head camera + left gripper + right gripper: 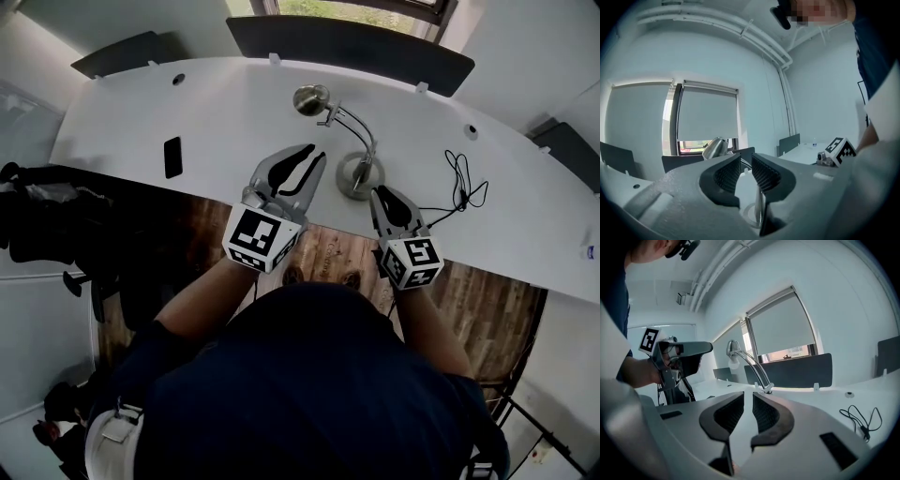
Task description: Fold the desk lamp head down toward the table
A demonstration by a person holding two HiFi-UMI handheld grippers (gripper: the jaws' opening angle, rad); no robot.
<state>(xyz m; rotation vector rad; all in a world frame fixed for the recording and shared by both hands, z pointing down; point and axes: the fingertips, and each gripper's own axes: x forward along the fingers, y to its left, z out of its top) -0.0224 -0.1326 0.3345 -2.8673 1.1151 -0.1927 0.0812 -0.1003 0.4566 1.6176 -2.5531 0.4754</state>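
1. The left gripper (302, 159) had its jaws parted by a narrow gap, and its own view (746, 165) showed nothing pressed between the pads. Only the lamp showed through the slot, farther off.
2. The right gripper (382, 199) was likewise only slightly open and empty (748, 401). Its tips lay just beside the lamp's base (354, 178).
3. The base stood near the table's (234, 112) front edge, about midway along it. From there the curved neck (364, 136) rose toward the back edge, and the lamp head (311, 98) was raised at its end, not yet folded down.
4. In the gripper views the lamp head (716, 148) sat well above the tabletop, ahead of both sets of jaws (732, 348).
5. Risk, as I judged it: both gaps looked too narrow for the head or the neck. Closing in as they were would likely shove the lamp rather than grip it.
6. With the base so close to the front edge, a push on the head without holding the base could tip the lamp or slide it off.
7. A springy neck might rebound once released.
8. A loose cable (461, 187) lay toward the table's right end, near the right gripper, and a careless sweep could snag it. The phone (172, 157) toward the left end lay well apart and posed no concern.
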